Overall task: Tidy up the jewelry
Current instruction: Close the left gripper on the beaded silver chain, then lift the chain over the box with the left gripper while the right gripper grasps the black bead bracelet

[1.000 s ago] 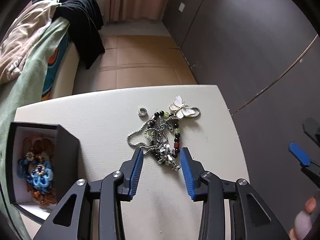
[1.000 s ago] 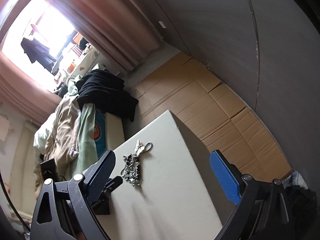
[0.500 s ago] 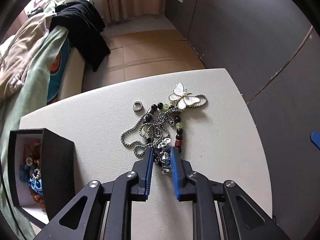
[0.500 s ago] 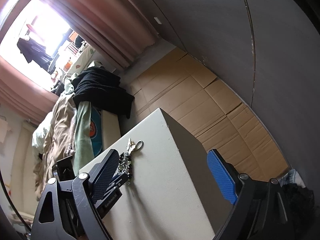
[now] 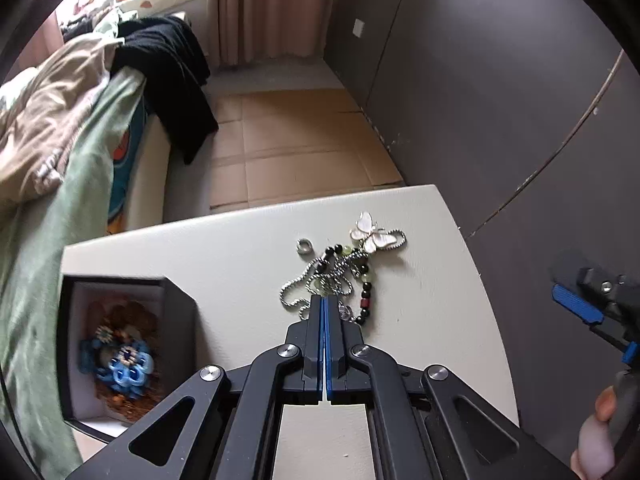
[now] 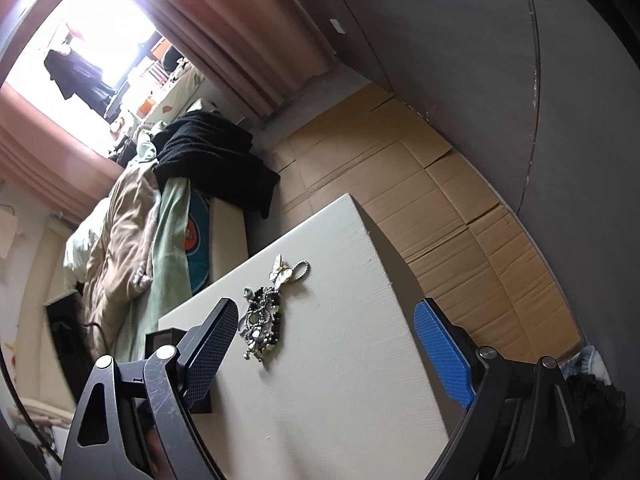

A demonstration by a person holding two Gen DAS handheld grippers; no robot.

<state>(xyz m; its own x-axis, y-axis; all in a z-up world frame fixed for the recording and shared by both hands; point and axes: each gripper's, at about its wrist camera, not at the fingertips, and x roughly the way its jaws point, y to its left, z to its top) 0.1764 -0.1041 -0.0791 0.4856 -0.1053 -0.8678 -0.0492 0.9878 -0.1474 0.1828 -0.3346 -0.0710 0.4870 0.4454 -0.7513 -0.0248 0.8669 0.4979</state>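
On the white table (image 5: 224, 252), seen from the left wrist, the left gripper (image 5: 324, 304) has its blue pads pressed flat together at the near edge of a jewelry tangle (image 5: 340, 272). Whether a strand is pinched between the tips cannot be told; a silver chain (image 5: 296, 288) loops out just left of them and a bead strand (image 5: 366, 300) runs just right. A white butterfly pendant (image 5: 370, 232) lies at the far end of the tangle, and a small ring (image 5: 304, 246) sits apart, just left of it. Left of the gripper stands an open black box (image 5: 176, 320) with blue and brown pieces (image 5: 124, 364) inside. At the right edge, off the table, the right gripper (image 5: 588, 304) shows a blue pad, with a fingertip (image 5: 600, 404) of the hand holding it below.

From the right wrist, the right gripper (image 6: 328, 348) has its jaws spread wide with nothing between the pads. It hangs over the near part of the table (image 6: 360, 380). The tangle (image 6: 264, 320) lies farther on, toward the left finger, with the pendant (image 6: 280, 268) at its far end. A corner of the box (image 6: 160, 336) shows behind the left finger. Beyond the table are a bed (image 6: 132, 232) with heaped bedding and cardboard sheets (image 6: 420, 184) on the floor.
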